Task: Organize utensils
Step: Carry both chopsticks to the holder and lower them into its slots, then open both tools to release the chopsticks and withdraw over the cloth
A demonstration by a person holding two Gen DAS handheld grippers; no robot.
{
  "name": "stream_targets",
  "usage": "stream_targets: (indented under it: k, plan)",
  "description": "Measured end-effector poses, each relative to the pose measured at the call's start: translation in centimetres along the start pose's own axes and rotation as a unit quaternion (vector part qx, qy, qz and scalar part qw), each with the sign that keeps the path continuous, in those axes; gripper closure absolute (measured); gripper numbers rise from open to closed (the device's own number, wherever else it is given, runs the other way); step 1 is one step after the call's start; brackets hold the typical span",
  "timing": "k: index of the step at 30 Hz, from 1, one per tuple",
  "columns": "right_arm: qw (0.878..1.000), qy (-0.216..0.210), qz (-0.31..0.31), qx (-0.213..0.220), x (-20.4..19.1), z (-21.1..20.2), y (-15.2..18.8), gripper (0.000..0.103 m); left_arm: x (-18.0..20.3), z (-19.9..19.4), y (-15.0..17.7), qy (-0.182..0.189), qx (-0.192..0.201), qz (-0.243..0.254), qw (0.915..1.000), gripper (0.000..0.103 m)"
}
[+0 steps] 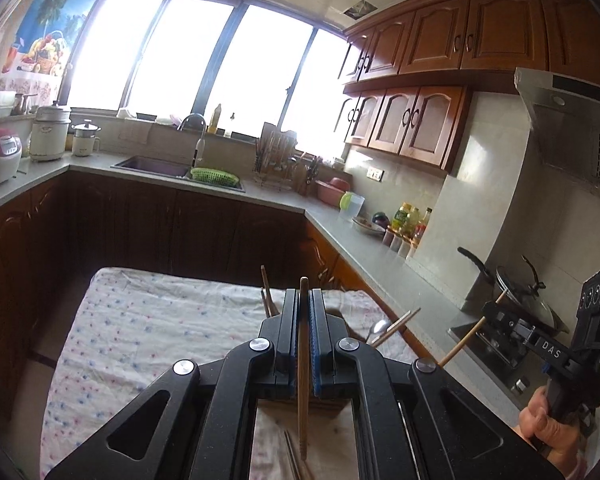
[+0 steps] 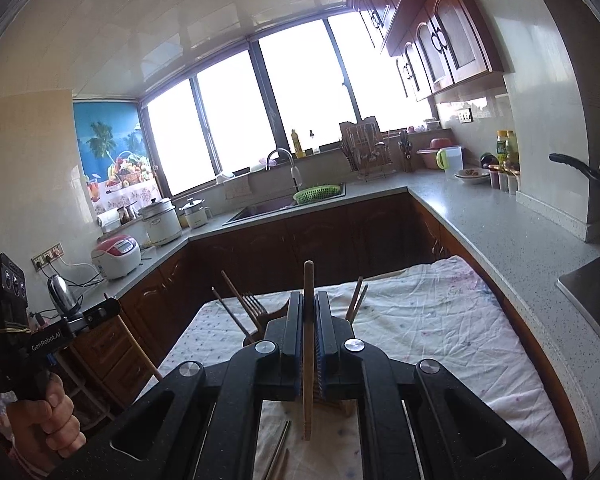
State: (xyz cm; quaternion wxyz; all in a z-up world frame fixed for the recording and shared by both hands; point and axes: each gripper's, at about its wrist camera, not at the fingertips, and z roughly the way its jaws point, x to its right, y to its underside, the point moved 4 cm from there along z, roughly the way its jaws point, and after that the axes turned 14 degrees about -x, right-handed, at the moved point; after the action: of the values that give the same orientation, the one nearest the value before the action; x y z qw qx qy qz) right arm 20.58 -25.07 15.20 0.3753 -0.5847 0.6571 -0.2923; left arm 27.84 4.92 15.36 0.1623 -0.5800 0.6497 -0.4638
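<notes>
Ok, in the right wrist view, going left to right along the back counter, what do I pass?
Rice cooker → white pot → faucet → green basket → dish rack → jug → oil bottles

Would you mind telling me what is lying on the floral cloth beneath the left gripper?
Under the left gripper, which is shut on a wooden chopstick, a few loose sticks lie on the floral cloth. A wooden holder seems to sit there, mostly covered by the gripper body.
</notes>
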Motion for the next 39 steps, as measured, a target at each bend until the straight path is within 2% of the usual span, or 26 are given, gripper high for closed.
stream_targets:
  k: [7,12,19,22,27,32,39]
  plan:
    - [0.999,0.007,-0.003,0.052,-0.3,0.8,-4.7,0.098,0.1,2.0,-3.4,-0.008,0.056,-0.013,0.9983,0.100]
    - [0.998,0.018,-0.003,0.058,0.0,3.3,-6.2,0.098,-0.7,5.9,-4.4,-0.024,0.070,-0.034,0.9967,0.100]
    - [0.998,0.034,0.004,0.046,1.0,6.6,-4.4,0.098,-1.6,12.5,-1.8,-0.039,0.043,-0.066,0.9961,0.100]
    - [0.999,0.042,0.005,0.035,1.4,7.8,-3.2,0.098,-2.0,14.6,-0.2,-0.043,0.025,-0.073,0.9961,0.100]
    - [0.999,0.044,0.012,0.008,2.0,9.7,-1.0,0.098,-2.9,17.2,0.5,-0.044,-0.008,-0.080,0.9958,0.099]
    - [0.999,0.044,0.016,-0.024,2.4,11.2,0.4,0.097,-3.3,16.5,-0.5,-0.045,-0.015,-0.070,0.9964,0.099]
    - [0.998,0.047,0.021,-0.030,2.7,11.3,0.2,0.097,-3.8,16.2,-0.5,-0.044,-0.020,-0.066,0.9966,0.098]
